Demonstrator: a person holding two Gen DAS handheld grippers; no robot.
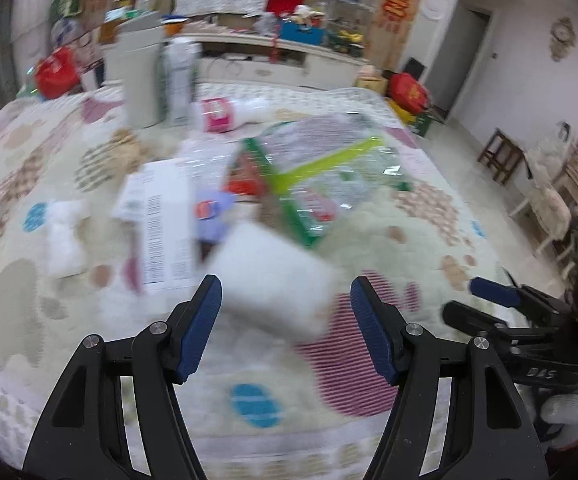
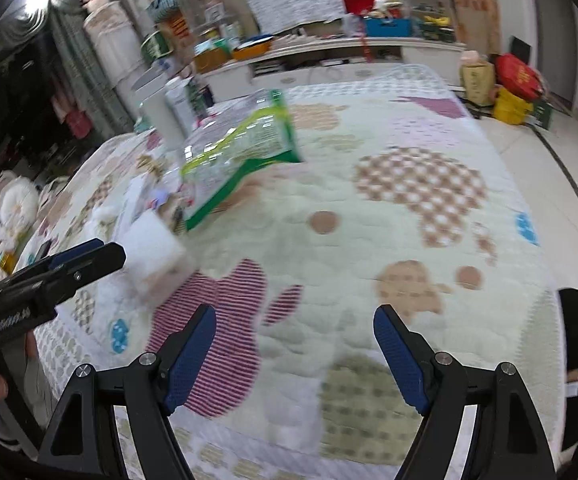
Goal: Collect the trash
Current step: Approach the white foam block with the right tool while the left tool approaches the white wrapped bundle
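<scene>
Trash lies on a patterned quilt [image 1: 389, 220]. A white foam block [image 1: 277, 276] lies just ahead of my open left gripper [image 1: 285, 300], between its spread jaws but not gripped; it also shows in the right wrist view [image 2: 153, 248]. Beyond it lie a clear green-edged plastic bag [image 1: 329, 168], a printed white paper [image 1: 161, 224], a small purple wrapper [image 1: 213, 212], crumpled white tissue [image 1: 65, 236] and a pink-labelled white bottle [image 1: 229, 112]. My right gripper [image 2: 293, 340] is open and empty over bare quilt; it shows at the right in the left wrist view [image 1: 489, 296].
A white bin [image 1: 141, 76] and a white carton [image 1: 179, 80] stand at the quilt's far edge. A cluttered low cabinet [image 1: 289, 56] runs behind. Red and yellow bags [image 2: 513, 84] and wooden stools [image 1: 505, 156] stand on the floor to the right.
</scene>
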